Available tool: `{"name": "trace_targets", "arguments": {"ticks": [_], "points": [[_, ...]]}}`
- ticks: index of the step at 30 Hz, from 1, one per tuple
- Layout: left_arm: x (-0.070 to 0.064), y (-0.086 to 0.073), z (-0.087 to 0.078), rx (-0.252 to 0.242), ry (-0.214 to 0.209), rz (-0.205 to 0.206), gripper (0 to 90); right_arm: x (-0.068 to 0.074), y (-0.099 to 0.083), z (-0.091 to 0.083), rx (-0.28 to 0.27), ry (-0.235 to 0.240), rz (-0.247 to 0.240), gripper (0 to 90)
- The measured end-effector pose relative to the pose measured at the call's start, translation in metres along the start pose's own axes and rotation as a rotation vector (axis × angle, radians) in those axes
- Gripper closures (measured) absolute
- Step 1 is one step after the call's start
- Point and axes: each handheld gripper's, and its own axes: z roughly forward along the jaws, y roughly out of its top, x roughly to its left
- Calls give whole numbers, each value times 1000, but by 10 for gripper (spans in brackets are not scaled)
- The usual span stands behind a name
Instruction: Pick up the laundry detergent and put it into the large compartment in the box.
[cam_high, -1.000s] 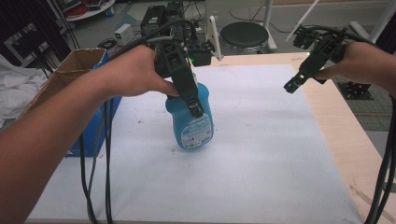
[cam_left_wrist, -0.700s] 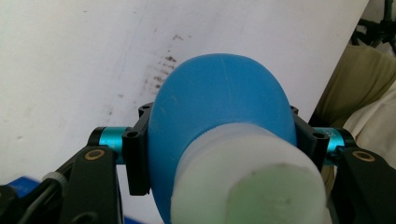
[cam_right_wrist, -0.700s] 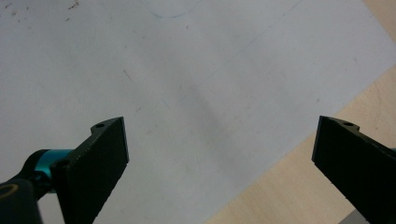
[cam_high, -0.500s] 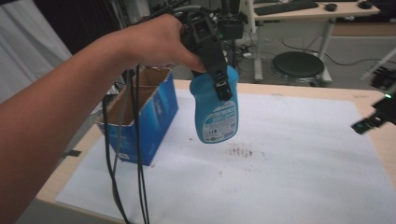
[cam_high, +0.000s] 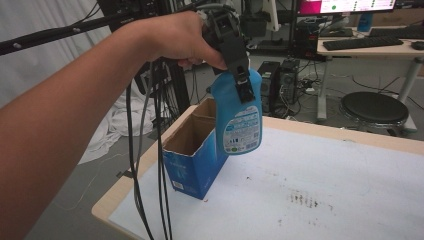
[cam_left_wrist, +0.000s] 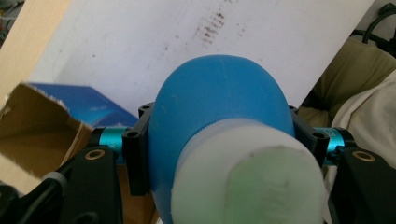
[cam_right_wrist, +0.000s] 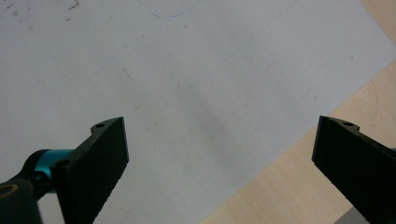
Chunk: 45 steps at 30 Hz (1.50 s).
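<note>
A blue bottle (cam_high: 237, 120) with a white label hangs in the air, with my left gripper (cam_high: 240, 80) shut on its upper part. It hovers just above and beside the right rim of an open blue cardboard box (cam_high: 195, 150) at the table's left edge. In the left gripper view the bottle (cam_left_wrist: 219, 112) with its white cap fills the space between the jaws, and the box (cam_left_wrist: 42, 121) lies below at the left. My right gripper (cam_right_wrist: 219, 154) stands open over the white sheet (cam_right_wrist: 187, 70), with nothing between its fingers.
The white sheet (cam_high: 325, 185) covers the wooden table (cam_high: 345, 132) and bears dark stains (cam_high: 302, 199) near its middle. Black cables (cam_high: 150, 165) hang from my left hand past the box. A round stool (cam_high: 375, 107) and desks stand beyond the table.
The left gripper has carried the bottle up off the sheet and leftward, to a spot at the box's open top. The right gripper has gone out of the high view.
</note>
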Motion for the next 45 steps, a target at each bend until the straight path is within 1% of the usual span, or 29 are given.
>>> {"name": "trace_targets", "arguments": {"ticks": [1,6,11,15,19,21,22,23,25,27,28,30,32,33,34,36,38,40,41,42,45], "points": [[5,-8,-7,-9,0,-17,379,0,0,0,1,0,1,28],[17,-28,-24,-39,26,-71,379,-1,-2,-2,-8,-3,1,28],[31,-47,-40,-64,50,-103,379,-2,-1,-2,-5,-2,4,28],[41,-59,-45,-65,63,-130,378,-1,0,-1,-1,-3,8,28],[53,-69,-46,-68,68,-162,379,-1,1,1,5,-6,7,28],[59,-74,-46,-74,77,-176,379,-1,1,1,6,-5,6,28],[59,-74,-46,-74,77,-176,379,-1,1,1,7,-6,4,28],[64,-79,-46,-72,87,-183,379,-1,1,1,10,-8,5,28],[69,-84,-44,-72,95,-193,379,-2,0,1,14,-10,9,28],[74,-87,-41,-70,100,-195,379,-3,0,2,15,-12,14,27],[76,-88,-39,-68,102,-197,379,-3,0,2,17,-12,24,28],[81,-91,-33,-68,107,-196,379,-4,0,2,19,-13,18,28],[81,-91,-33,-68,107,-196,379,-4,0,3,21,-15,18,28],[86,-93,-25,-57,109,-193,379,-4,0,4,25,-15,14,28],[87,-94,-22,-50,108,-191,379,-3,1,4,25,-14,25,28],[90,-96,-17,-49,105,-182,379,-3,1,4,28,-16,24,28],[91,-96,-14,-50,103,-186,379,-3,1,5,32,-16,26,28],[96,-99,-4,-38,94,-187,379,-4,1,6,37,-16,23,28],[96,-99,-4,-38,94,-187,379,-4,1,6,37,-17,22,28],[98,-100,4,-29,91,-185,379,-4,1,7,39,-18,19,28],[101,-103,17,-25,84,-180,379,-4,3,8,42,-17,25,28]]}}
